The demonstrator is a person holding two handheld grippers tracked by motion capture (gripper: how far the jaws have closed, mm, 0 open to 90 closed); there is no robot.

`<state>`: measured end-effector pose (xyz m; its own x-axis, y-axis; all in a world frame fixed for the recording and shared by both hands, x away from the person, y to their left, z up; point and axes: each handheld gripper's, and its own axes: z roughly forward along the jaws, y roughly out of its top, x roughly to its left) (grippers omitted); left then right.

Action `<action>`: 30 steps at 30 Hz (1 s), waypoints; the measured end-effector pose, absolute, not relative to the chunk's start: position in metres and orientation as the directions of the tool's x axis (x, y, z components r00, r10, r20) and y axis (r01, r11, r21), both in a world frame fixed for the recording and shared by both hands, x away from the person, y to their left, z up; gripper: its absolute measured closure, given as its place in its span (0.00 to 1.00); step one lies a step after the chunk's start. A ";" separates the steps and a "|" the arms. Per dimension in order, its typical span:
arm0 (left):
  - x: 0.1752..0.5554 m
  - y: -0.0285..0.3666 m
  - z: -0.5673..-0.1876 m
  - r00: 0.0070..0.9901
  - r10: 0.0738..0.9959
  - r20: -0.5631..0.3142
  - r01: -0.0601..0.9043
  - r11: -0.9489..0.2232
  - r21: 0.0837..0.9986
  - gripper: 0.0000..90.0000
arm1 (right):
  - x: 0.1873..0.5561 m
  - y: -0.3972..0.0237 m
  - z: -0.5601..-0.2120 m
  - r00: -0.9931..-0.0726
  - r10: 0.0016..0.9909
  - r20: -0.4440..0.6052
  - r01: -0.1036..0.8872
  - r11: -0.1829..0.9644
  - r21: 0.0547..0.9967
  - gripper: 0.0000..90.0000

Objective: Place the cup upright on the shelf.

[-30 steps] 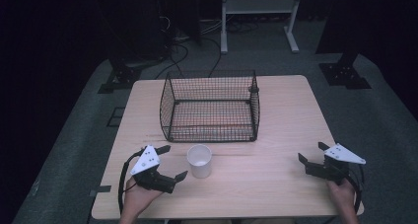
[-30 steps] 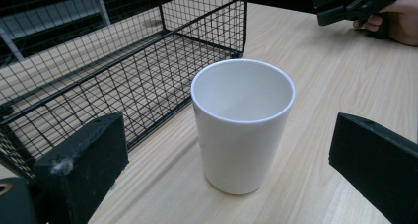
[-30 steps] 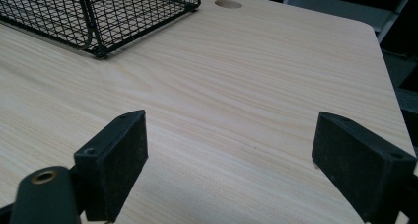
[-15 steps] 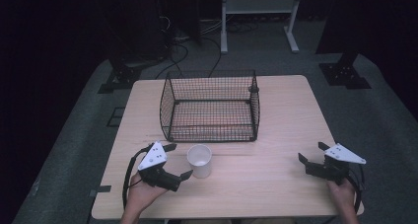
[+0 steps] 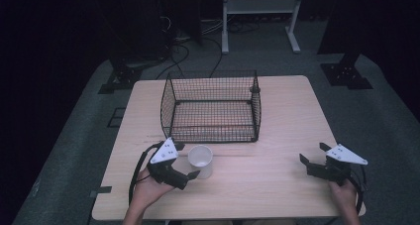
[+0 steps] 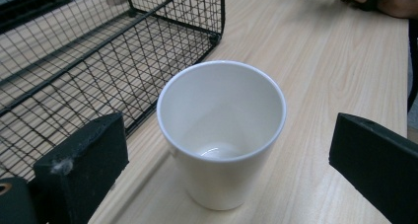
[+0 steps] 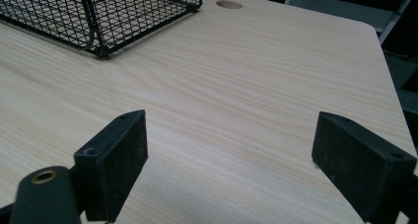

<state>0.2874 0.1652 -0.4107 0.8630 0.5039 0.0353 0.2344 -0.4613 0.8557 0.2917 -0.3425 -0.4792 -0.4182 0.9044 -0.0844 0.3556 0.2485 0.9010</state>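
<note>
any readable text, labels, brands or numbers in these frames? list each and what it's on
None: no legible text in any of the three views.
White cup: plain, no print or logo visible.
Wire basket: bare mesh, no tag seen.
Left gripper and right gripper: grey plates carry small dark dots only, no lettering.
Table: plain wood grain, one round hole.

Left claw (image 5: 184,160) low at near-left, jaws spread wide, angled toward centre; left hand (image 5: 148,188) grips it from below. Right claw (image 5: 313,154) at near-right, jaws wide apart, nothing between; right hand (image 5: 342,191) behind it, forearm from bottom edge.
</note>
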 end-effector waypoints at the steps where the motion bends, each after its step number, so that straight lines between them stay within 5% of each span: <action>1: 0.288 0.164 -0.411 0.865 0.501 0.038 0.233 -0.467 0.853 0.01 | 0.292 -0.342 -0.479 -0.419 0.904 -0.085 0.355 0.249 0.901 0.15; 30: 0.310 0.139 -0.434 0.865 0.502 0.007 0.312 -0.548 0.776 0.01 | 0.292 -0.341 -0.479 -0.426 0.900 -0.089 0.353 0.256 0.900 0.15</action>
<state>0.3105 0.1391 -0.4341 0.8646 0.5024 0.0071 0.3119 -0.5477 0.7764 0.2916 -0.3415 -0.4794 -0.4262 0.9002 -0.0894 0.3526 0.2563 0.9000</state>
